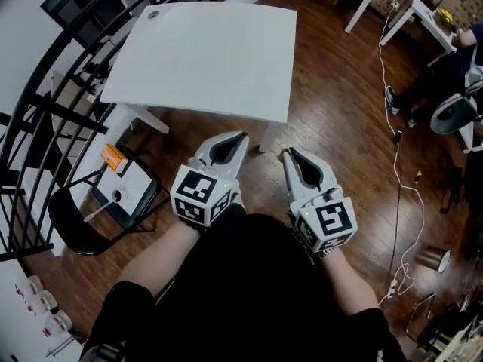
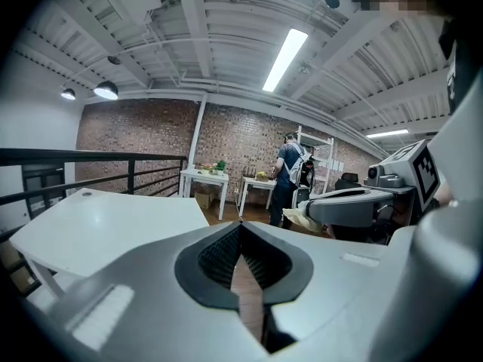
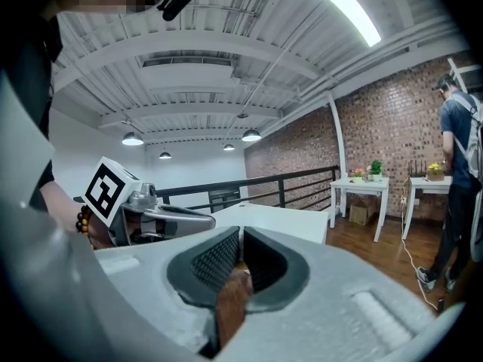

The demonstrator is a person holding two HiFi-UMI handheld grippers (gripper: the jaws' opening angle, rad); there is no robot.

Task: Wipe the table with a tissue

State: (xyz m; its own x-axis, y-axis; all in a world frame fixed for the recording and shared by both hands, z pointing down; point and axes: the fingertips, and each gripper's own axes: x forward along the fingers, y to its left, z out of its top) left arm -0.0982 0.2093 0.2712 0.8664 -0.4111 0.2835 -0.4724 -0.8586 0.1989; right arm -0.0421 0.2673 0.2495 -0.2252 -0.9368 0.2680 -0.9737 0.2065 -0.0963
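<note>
The white table (image 1: 211, 51) stands ahead of me on the wood floor, its top bare. Both grippers hang in the air short of its near edge, not touching it. My left gripper (image 1: 242, 136) is shut with nothing between its jaws, and in its own view the tips (image 2: 240, 225) meet. My right gripper (image 1: 287, 154) is shut on a small crumpled cream tissue (image 1: 284, 156). In the left gripper view the tissue (image 2: 300, 219) hangs from the right gripper's tip. In the right gripper view the shut jaws (image 3: 240, 232) hide the tissue.
A black folding chair (image 1: 83, 232) with a white box (image 1: 124, 183) stands at the left by the black railing (image 1: 45, 96). A white cable (image 1: 404, 179) runs over the floor at right. A person (image 1: 445, 74) sits at the far right. More white tables (image 2: 204, 178) stand behind.
</note>
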